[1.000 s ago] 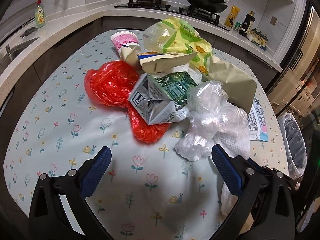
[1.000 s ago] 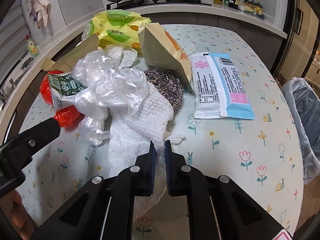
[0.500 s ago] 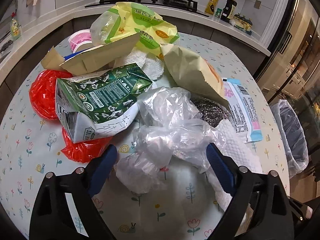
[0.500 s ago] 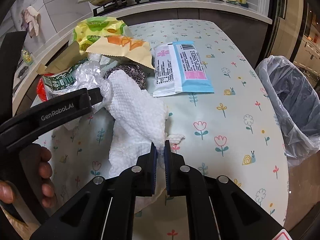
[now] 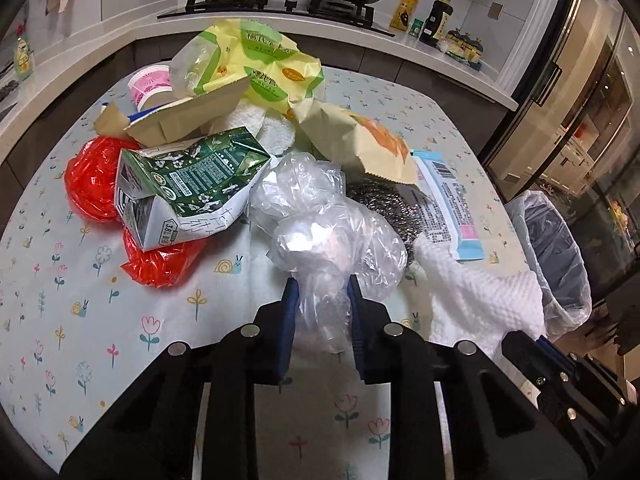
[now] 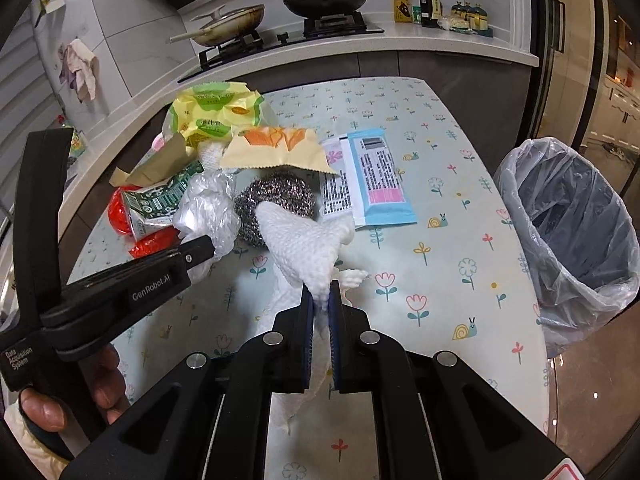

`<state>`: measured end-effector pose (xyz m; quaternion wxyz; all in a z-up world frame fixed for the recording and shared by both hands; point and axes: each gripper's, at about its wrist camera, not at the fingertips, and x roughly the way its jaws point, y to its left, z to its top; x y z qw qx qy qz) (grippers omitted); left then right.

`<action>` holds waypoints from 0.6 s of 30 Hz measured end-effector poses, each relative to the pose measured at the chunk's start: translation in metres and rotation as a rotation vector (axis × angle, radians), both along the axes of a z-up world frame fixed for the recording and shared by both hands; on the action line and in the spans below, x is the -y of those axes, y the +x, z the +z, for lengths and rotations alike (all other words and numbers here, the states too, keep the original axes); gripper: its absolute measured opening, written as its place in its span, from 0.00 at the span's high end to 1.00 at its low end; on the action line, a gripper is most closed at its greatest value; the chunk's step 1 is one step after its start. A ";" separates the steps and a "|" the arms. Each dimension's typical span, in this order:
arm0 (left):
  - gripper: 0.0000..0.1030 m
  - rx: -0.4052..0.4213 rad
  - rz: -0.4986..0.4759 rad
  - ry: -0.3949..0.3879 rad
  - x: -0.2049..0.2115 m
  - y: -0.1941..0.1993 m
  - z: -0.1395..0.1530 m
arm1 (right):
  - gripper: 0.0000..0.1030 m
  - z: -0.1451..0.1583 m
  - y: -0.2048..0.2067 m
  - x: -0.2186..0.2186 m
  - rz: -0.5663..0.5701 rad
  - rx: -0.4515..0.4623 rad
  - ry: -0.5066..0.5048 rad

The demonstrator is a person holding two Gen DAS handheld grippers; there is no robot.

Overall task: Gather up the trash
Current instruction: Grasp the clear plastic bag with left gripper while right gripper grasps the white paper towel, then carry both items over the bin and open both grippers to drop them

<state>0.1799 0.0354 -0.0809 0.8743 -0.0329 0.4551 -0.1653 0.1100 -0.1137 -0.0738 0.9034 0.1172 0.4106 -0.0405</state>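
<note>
Trash pile (image 5: 224,148) on floral table (image 5: 100,320) — left gripper (image 5: 320,294) closing, clear plastic bag (image 5: 320,236) between its fingers. Right gripper (image 6: 321,294) clenched on white paper towel (image 6: 304,248), lifted beside lined bin (image 6: 576,216).

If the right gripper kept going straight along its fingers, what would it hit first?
Probably the steel scourer, just past the white paper towel already pinched in the right gripper; depth is uncertain.
</note>
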 end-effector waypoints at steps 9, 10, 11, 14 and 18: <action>0.78 0.061 -0.042 -0.020 0.021 -0.034 0.040 | 0.93 0.040 -0.030 0.027 -0.044 0.120 0.010; 0.78 0.070 -0.053 -0.020 0.026 -0.038 0.045 | 0.93 0.043 -0.034 0.032 -0.055 0.130 0.011; 0.78 0.078 -0.065 -0.022 0.031 -0.042 0.049 | 0.93 0.046 -0.037 0.037 -0.065 0.139 0.013; 0.78 0.095 -0.108 -0.024 0.049 -0.052 0.059 | 0.93 0.053 -0.050 0.055 -0.107 0.164 0.017; 0.78 0.112 -0.178 -0.034 0.081 -0.064 0.070 | 0.93 0.058 -0.069 0.084 -0.184 0.187 0.025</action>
